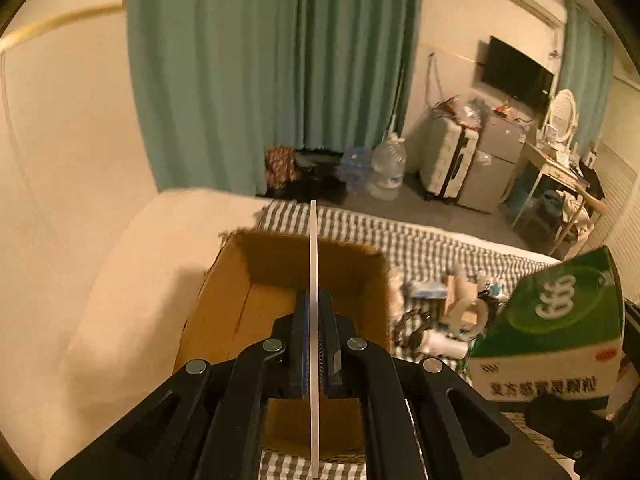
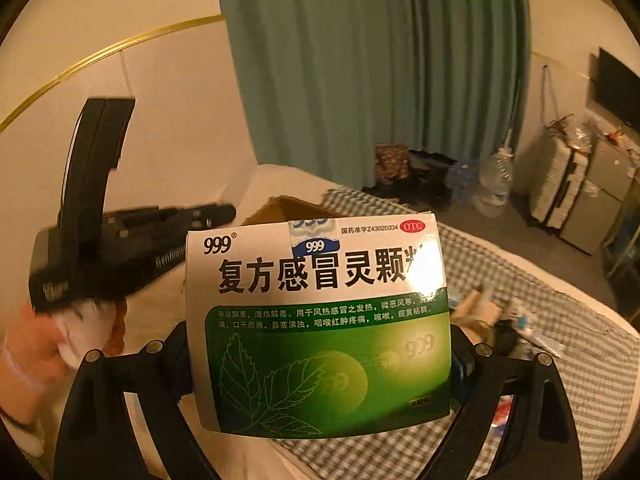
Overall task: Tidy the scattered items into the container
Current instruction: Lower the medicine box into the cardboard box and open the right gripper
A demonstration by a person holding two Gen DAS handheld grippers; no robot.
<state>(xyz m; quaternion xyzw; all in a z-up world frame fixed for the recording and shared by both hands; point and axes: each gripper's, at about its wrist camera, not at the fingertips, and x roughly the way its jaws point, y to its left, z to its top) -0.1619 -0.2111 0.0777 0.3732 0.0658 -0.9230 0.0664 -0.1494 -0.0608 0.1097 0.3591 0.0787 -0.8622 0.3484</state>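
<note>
The right gripper (image 2: 320,364) clamps a light, stiff green-and-white cardboard medicine box (image 2: 320,320) by its side walls; the left gripper (image 1: 314,344) pinches a thin white strip (image 1: 313,264) above the brown cardboard carton (image 1: 224,280).

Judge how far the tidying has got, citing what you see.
Done: nothing shows inside the cardboard box. In hand: left tongs clamp a thin white strip over it; right tongs grip a green-and-white 999 medicine box. Left: small clutter on the checked bedcover.
</note>
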